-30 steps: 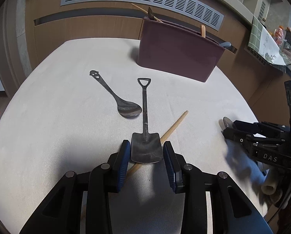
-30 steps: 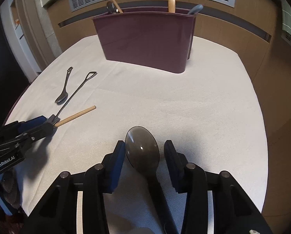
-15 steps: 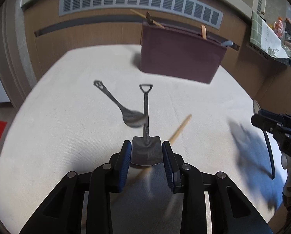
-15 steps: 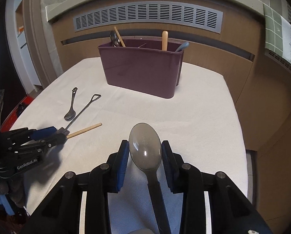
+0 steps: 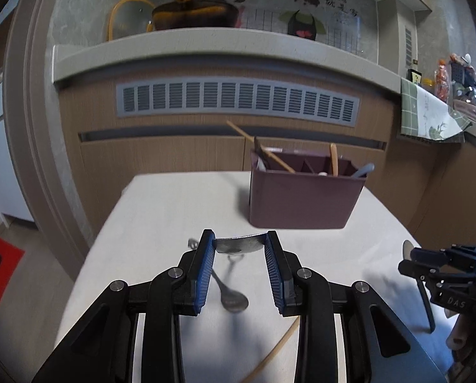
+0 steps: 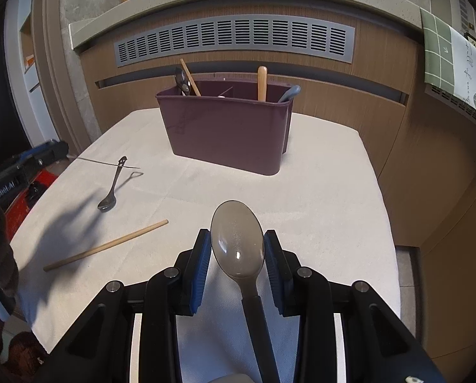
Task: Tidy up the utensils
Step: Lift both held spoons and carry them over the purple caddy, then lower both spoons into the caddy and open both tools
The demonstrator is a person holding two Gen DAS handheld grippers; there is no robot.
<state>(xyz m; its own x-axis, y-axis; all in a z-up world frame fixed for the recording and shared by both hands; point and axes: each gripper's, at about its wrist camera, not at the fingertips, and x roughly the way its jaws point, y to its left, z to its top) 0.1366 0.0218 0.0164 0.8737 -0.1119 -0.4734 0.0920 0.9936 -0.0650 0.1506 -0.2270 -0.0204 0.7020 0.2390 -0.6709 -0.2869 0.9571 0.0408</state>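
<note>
My left gripper is shut on the blade of a small metal shovel spoon and holds it above the table; its thin handle shows in the right wrist view. My right gripper is shut on a grey plastic spoon, bowl forward, above the table. A maroon utensil caddy stands at the back of the table and holds several utensils; it also shows in the left wrist view. A metal spoon and a wooden chopstick lie on the cloth.
The table has a white cloth with edges at left and right. A wooden cabinet with a grey vent rises behind the caddy. A counter with a green checked towel is at the right.
My left gripper has lifted the shovel spoon off the table and tilted up. My right gripper has raised the grey spoon and moved closer to the caddy.
</note>
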